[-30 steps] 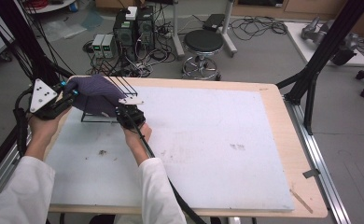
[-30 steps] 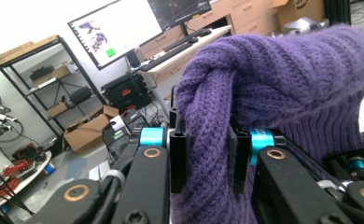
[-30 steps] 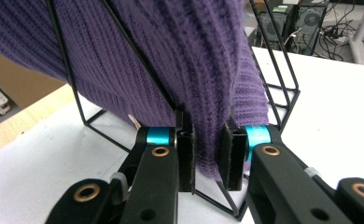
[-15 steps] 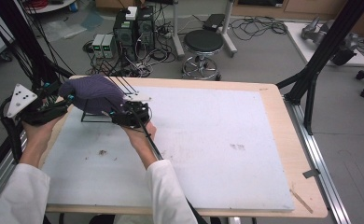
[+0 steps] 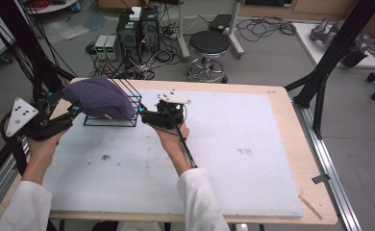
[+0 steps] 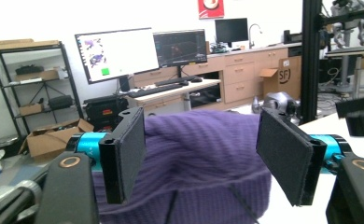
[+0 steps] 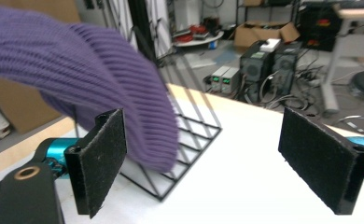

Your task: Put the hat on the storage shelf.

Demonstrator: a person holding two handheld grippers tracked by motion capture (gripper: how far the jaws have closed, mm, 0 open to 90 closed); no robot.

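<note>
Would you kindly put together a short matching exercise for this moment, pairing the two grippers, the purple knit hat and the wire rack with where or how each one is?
Column one:
1. left gripper
2. right gripper
3. purple knit hat
4. black wire rack

Column two:
A. draped over the top of the rack
B. open, at the hat's left side
C. standing on the white table mat, under the hat
D. open, at the rack's right end

Pairs: 1-B, 2-D, 3-A, 4-C
</note>
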